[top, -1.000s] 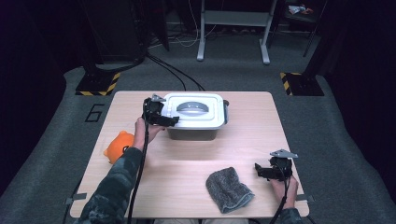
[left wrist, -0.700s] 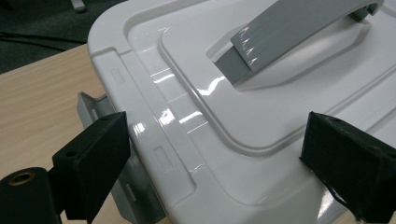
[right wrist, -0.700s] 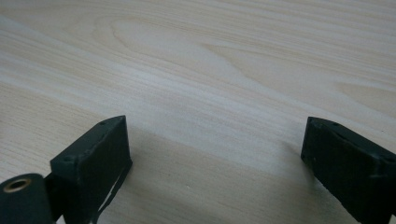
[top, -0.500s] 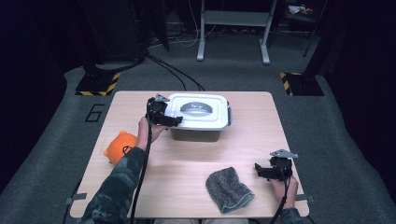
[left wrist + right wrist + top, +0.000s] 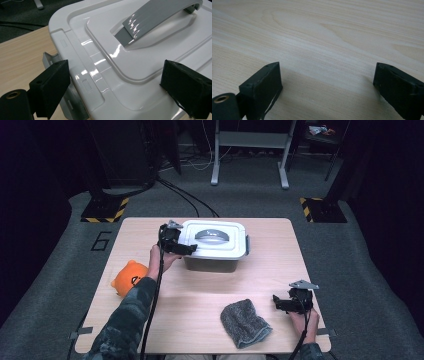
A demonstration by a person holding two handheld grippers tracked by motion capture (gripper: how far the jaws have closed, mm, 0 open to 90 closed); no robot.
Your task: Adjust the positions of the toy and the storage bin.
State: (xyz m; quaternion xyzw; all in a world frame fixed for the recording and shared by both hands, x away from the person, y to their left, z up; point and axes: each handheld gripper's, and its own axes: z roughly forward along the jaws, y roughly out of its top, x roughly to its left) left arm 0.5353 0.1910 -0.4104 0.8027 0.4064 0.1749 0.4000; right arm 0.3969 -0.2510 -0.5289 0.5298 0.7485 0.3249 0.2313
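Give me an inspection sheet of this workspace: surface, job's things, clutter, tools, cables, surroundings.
Surface: pale wood table, bare at centre.
Job's things: white bin with lid on and grey handle lying flat; side latch at its left end.
Clutter: orange toy at the left edge; grey cloth near the front.
Tools: left tool open, jaws over the lid's left end; right tool open above bare wood, apart from the cloth.
Cables: one cable trails from the left tool along the sleeve; more on the floor behind.
Surroundings: grey carpet, hazard-striped stand feet, a frame's white legs.
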